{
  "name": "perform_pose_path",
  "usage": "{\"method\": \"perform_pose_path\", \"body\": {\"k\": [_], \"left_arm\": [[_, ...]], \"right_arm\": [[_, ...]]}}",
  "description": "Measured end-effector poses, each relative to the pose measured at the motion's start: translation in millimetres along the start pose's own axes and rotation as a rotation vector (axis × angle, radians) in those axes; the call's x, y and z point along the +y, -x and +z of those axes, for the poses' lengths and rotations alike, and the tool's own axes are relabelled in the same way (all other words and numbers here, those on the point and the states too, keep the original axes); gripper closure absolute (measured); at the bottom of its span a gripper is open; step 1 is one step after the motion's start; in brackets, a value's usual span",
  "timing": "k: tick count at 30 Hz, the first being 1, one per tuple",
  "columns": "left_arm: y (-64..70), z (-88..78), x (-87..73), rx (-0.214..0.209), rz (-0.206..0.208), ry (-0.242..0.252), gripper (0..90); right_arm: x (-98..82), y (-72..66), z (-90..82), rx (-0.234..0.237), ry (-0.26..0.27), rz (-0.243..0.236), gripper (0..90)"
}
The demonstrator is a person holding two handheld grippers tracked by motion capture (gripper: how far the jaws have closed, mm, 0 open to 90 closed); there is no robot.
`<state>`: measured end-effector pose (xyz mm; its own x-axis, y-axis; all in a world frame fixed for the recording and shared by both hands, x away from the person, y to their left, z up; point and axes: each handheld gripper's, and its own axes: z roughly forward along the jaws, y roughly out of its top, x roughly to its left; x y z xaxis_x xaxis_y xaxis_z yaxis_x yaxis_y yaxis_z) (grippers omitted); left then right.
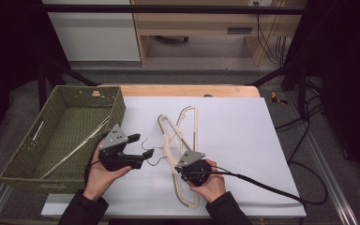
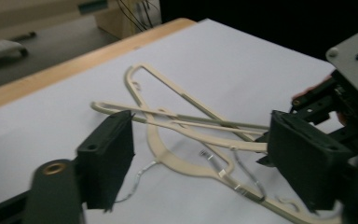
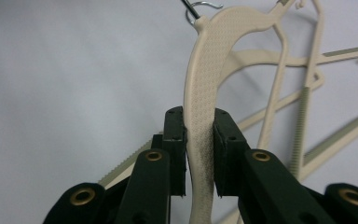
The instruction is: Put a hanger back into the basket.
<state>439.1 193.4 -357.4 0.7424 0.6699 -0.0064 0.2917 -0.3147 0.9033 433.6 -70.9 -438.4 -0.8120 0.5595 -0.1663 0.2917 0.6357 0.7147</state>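
**Right gripper view: my jaws clamp the hanger's arm**

My right gripper pinches the cream hanger by one arm, with its wire hook pointing away. My left gripper stands open with nothing between its jaws, beside the hooks. The hangers lie crossed mid-sheet, their long axes running away from me. The white sheet is bare on the right, and the woven basket borders its left edge.

Left tool, held in the left hand near the counter's front edge, points right; jaws stand wide apart, nothing between them. Right tool, in the right hand just beside it, is clamped tight, both pads pressing.
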Motion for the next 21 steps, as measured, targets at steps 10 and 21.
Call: {"method": "perform_pose_path", "body": {"k": [10, 21], "left_arm": [[-6.1, -18.8, 0.5, 0.03, -0.015, 0.039, 12.0], [4.3, -8.0, -4.4, -0.004, 0.048, -0.025, 10.7]], "right_arm": [[-0.2, 22.2, -35.3, -0.073, 0.042, 0.053, 85.2], [-2.5, 37.8, -61.9, 0.002, 0.094, 0.108, 87.0]]}}
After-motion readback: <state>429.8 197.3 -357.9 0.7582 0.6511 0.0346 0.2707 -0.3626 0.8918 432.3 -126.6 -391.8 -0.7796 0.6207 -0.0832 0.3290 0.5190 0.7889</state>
